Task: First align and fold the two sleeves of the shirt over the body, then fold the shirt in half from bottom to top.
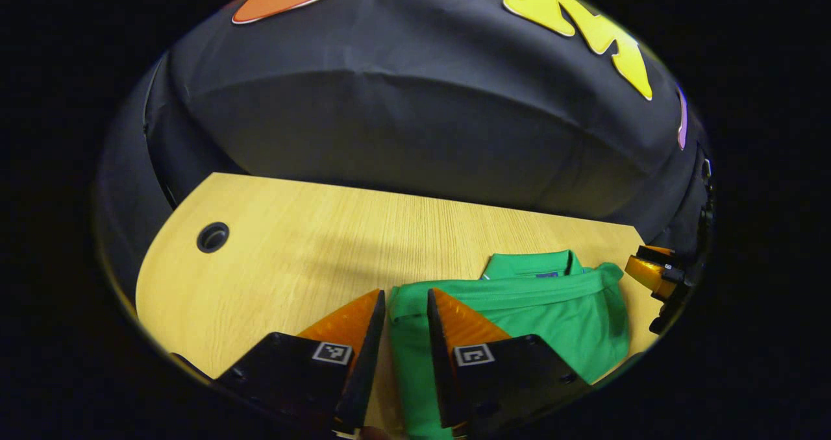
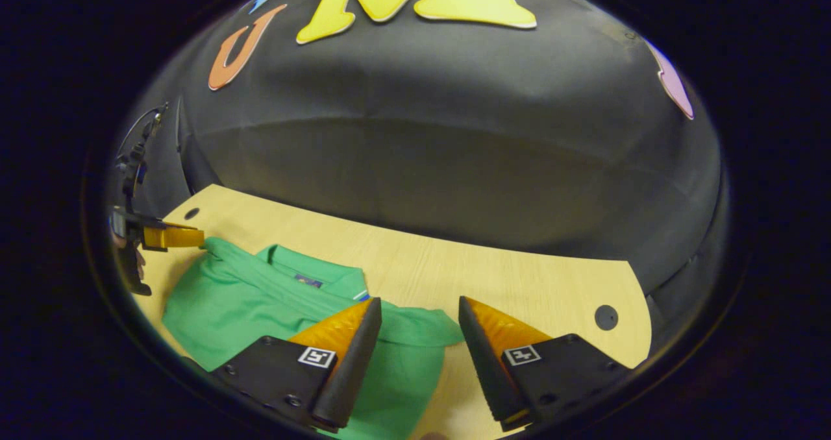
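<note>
Fingers of the left hand-held gripper (image 1: 406, 307) stand a little apart over the left edge of the green shirt (image 1: 552, 313), with cloth in the gap; whether they pinch it I cannot tell. The right hand-held gripper (image 2: 419, 313) is open wide above the shirt's right edge, holding nothing. The shirt lies on the wooden tabletop (image 1: 292, 245), collar (image 2: 305, 265) toward the booth wall. A band of cloth lies across the chest below the collar, so the sleeves look folded in. The bottom-to-top fold seems still to do.
</note>
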Demonstrator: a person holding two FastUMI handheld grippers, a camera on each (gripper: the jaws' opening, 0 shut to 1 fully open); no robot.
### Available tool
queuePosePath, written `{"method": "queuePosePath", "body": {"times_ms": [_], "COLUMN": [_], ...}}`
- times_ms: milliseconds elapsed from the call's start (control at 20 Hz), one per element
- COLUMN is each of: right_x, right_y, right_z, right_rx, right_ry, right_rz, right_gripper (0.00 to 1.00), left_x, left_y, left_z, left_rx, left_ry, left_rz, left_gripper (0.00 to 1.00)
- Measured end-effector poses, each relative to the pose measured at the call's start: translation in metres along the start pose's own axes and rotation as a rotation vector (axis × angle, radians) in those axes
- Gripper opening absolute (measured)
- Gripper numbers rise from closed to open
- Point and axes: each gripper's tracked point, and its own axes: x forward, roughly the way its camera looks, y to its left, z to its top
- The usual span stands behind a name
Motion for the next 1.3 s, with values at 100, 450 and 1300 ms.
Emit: {"method": "queuePosePath", "body": {"times_ms": [100, 450, 1300], "right_x": [-0.023, -0.160, -0.464], "right_y": [0.007, 0.032, 0.094], "right_z": [0.015, 0.087, 0.084], "right_rx": [0.020, 0.015, 0.092], "right_ry": [-0.035, -0.230, -0.577], "right_rz": [-0.003, -0.051, -0.132], "right_gripper": [0.83, 0.97, 0.94], "left_x": [-0.026, -0.167, -0.451], "left_y": [-0.012, -0.057, -0.115], "left_z": [0.010, 0.078, 0.058], "left_rx": [-0.025, -0.006, 0.076], "left_ry": [-0.031, -0.257, -0.612], "left_rz": [-0.004, -0.067, -0.009], "left_gripper": [0.74, 0.99, 1.00]}}
